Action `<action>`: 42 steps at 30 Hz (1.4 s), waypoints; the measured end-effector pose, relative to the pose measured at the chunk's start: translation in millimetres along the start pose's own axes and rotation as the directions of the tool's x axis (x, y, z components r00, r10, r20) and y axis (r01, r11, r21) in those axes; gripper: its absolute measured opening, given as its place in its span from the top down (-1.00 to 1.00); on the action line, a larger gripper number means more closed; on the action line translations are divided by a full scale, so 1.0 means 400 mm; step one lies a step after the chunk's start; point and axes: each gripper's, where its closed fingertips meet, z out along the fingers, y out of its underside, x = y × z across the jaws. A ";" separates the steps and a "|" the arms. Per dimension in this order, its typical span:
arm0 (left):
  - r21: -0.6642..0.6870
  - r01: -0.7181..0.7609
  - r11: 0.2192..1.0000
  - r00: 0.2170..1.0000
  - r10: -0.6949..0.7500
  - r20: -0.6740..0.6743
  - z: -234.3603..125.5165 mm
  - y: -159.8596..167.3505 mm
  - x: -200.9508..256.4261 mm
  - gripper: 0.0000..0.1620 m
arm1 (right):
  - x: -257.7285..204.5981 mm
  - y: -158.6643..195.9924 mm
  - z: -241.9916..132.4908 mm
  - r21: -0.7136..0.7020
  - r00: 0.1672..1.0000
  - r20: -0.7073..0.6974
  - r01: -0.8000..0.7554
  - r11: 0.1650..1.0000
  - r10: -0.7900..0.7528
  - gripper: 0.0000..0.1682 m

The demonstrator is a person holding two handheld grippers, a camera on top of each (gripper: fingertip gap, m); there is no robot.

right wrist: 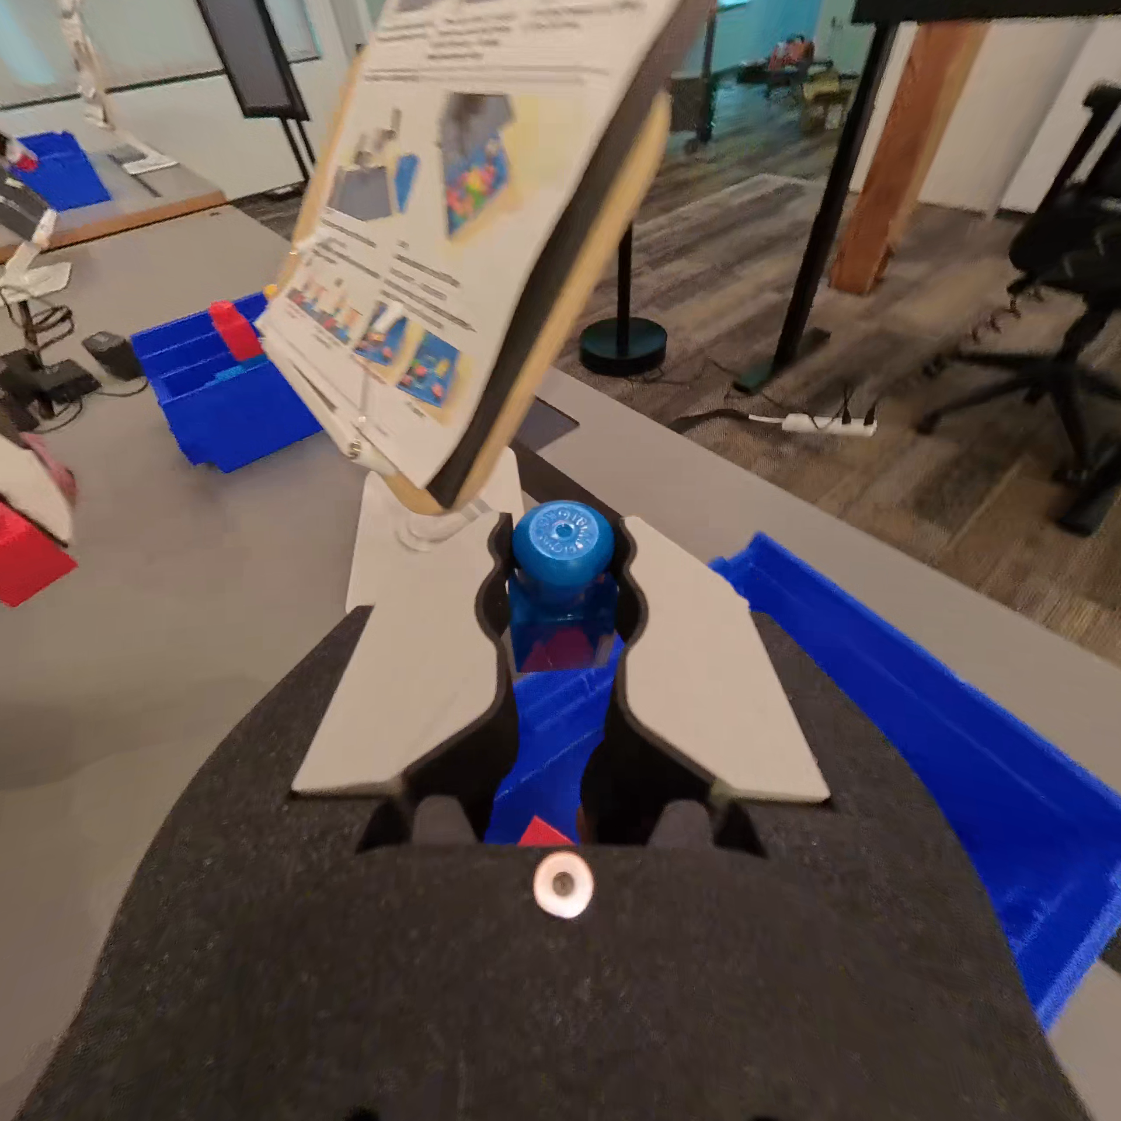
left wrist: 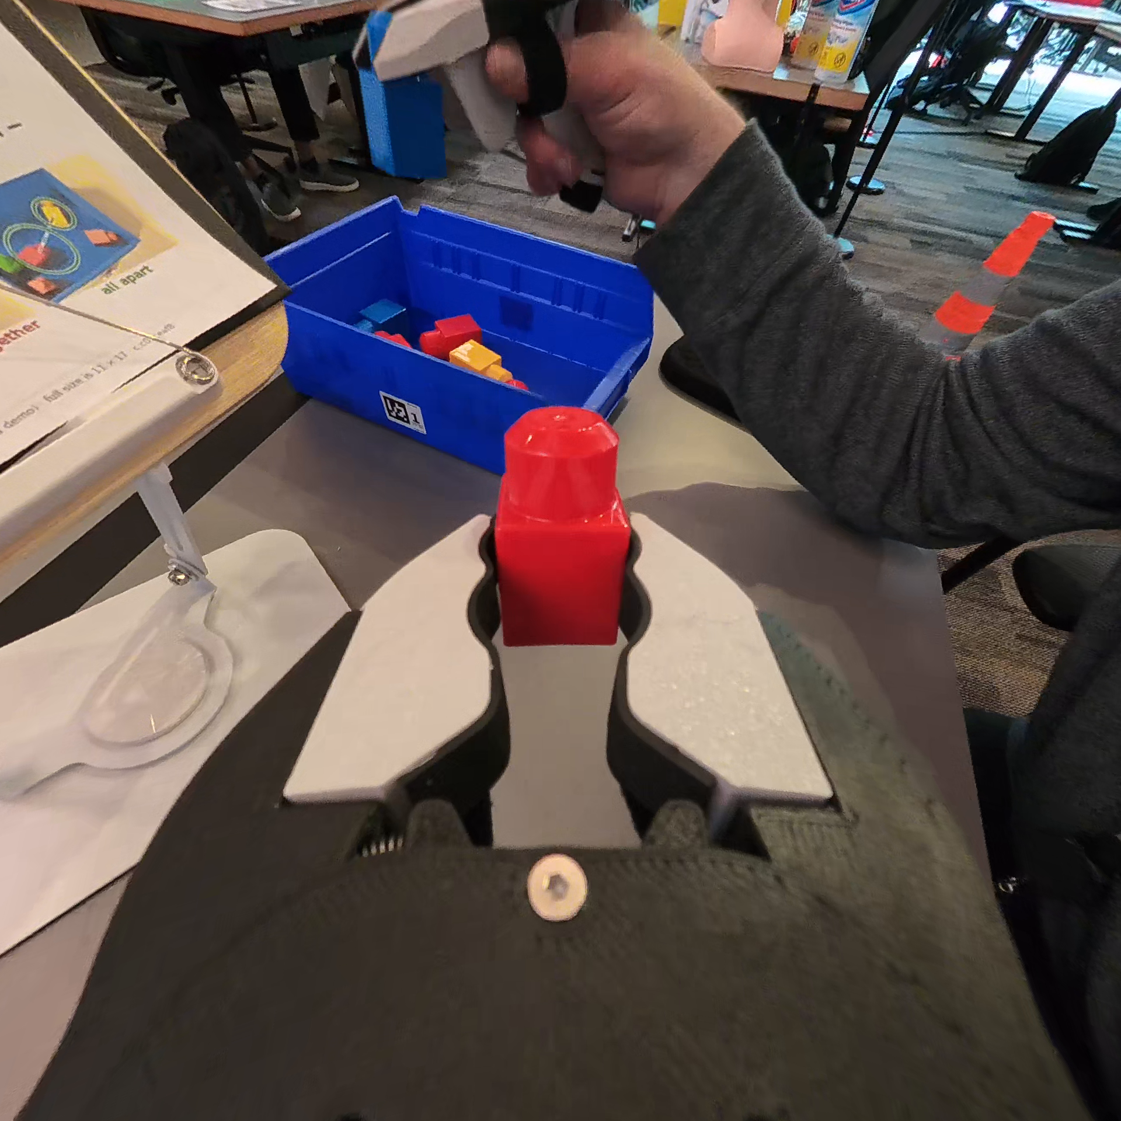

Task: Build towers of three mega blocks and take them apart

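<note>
My left gripper point(left wrist: 561, 546) is shut on a red mega block point(left wrist: 561, 576), held upright with its stud up, above the grey table point(left wrist: 364, 473). Behind it stands a blue bin point(left wrist: 340, 364) holding several loose red, yellow and blue blocks point(left wrist: 467, 346). My right gripper point(right wrist: 561, 582) is shut on a blue mega block point(right wrist: 561, 570), stud toward the camera, above the blue bin's rim point(right wrist: 910, 728). In the left wrist view the right gripper point(left wrist: 437, 54) shows high above the bin, held by a hand. The red block and left gripper show at the left edge of the right wrist view point(right wrist: 30, 558).
A tilted instruction board point(left wrist: 91, 242) on a white stand point(left wrist: 176, 546) sits left of the bin; it also shows in the right wrist view point(right wrist: 461, 242). A second blue bin point(right wrist: 224, 388) with a red block stands farther off. The person's sleeve point(left wrist: 849, 364) crosses the right side. An orange cone point(left wrist: 995, 279) stands on the floor. One gripper's finger ends stand about 25 cm off the other's.
</note>
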 end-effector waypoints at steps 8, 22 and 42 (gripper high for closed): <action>0.016 0.017 1.000 1.000 -0.017 0.005 0.012 -0.007 -0.006 0.56 | 0.119 0.085 0.000 -0.099 0.982 -0.175 -0.091 0.991 0.073 0.43; 0.101 -0.012 0.995 0.999 0.009 0.032 -0.023 -0.077 -0.005 0.56 | -0.608 -0.082 0.072 0.216 0.650 0.676 0.274 0.937 -0.346 0.49; 0.215 -0.058 0.975 0.998 0.052 0.033 -0.046 -0.120 0.012 0.56 | -0.729 -0.048 0.128 0.212 0.551 0.769 0.261 0.942 -0.325 0.64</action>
